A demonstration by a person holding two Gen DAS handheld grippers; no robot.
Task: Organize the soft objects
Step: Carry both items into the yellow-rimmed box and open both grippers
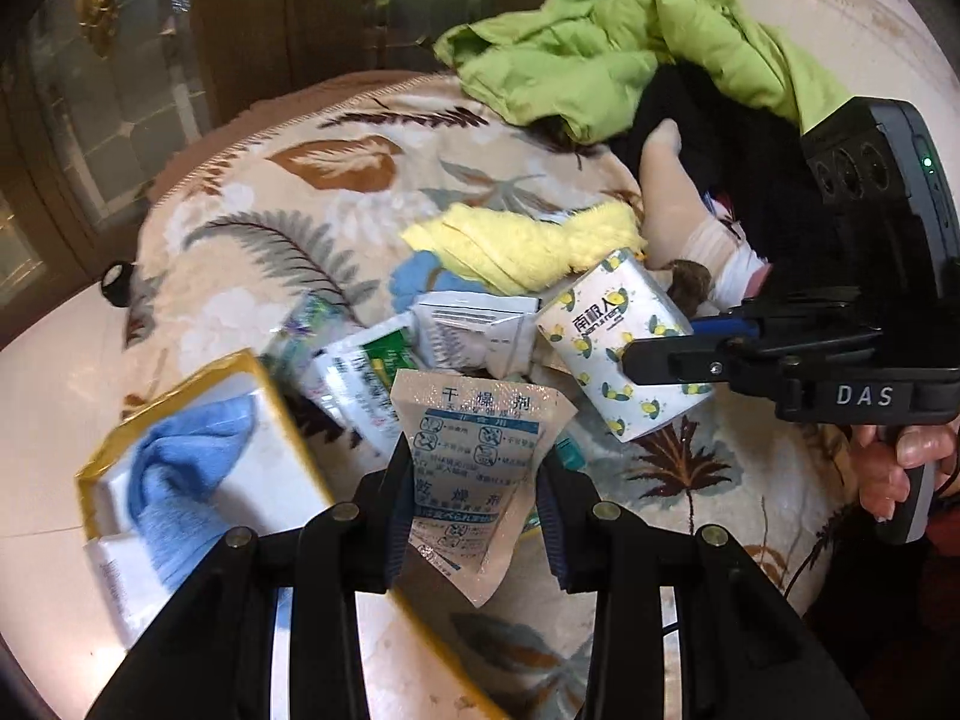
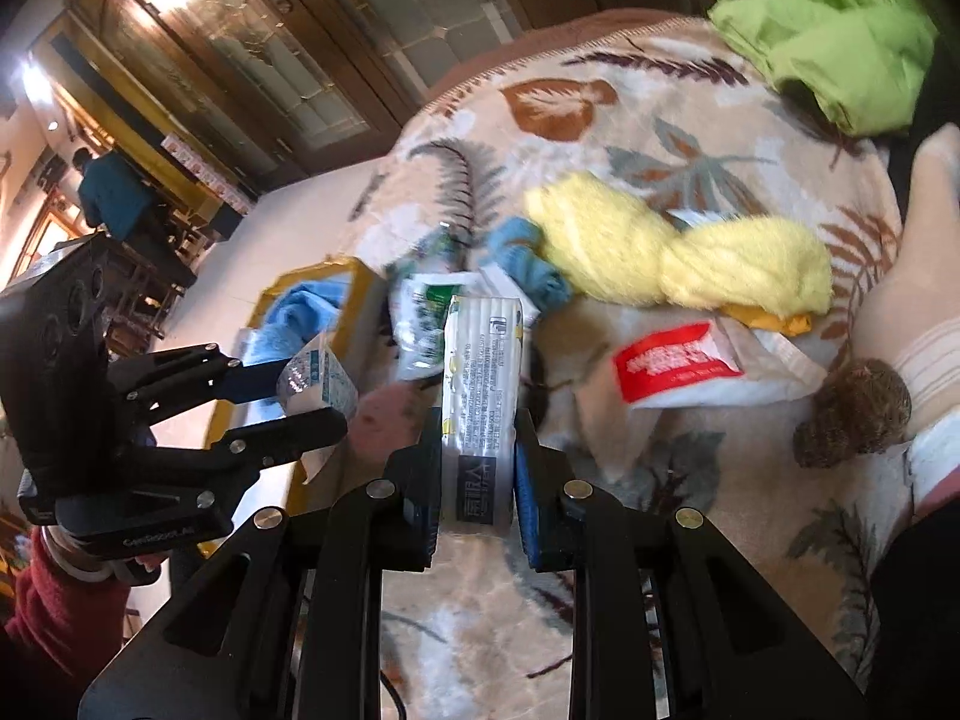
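Observation:
My left gripper [image 1: 474,480] is shut on a clear desiccant packet [image 1: 480,408] with blue print, held up over the floral blanket [image 1: 336,192]. Left of it sits a gold-rimmed box [image 1: 162,411] with a blue cloth [image 1: 180,468] inside. My right gripper [image 2: 477,438] is shut on a white tissue pack [image 2: 480,360] with a lemon print. In the left wrist view that right gripper [image 1: 666,342] comes in from the right with the tissue pack [image 1: 606,324]. In the right wrist view the left gripper [image 2: 312,396] holds the packet [image 2: 318,384] beside the box [image 2: 336,267].
A yellow towel [image 2: 678,258], a red-and-white packet [image 2: 672,360] and several other packets lie on the blanket. A green garment [image 1: 606,42] is heaped at the far side. A foot in a pale sock [image 2: 912,276] and a brown pompom [image 2: 852,420] are at the right.

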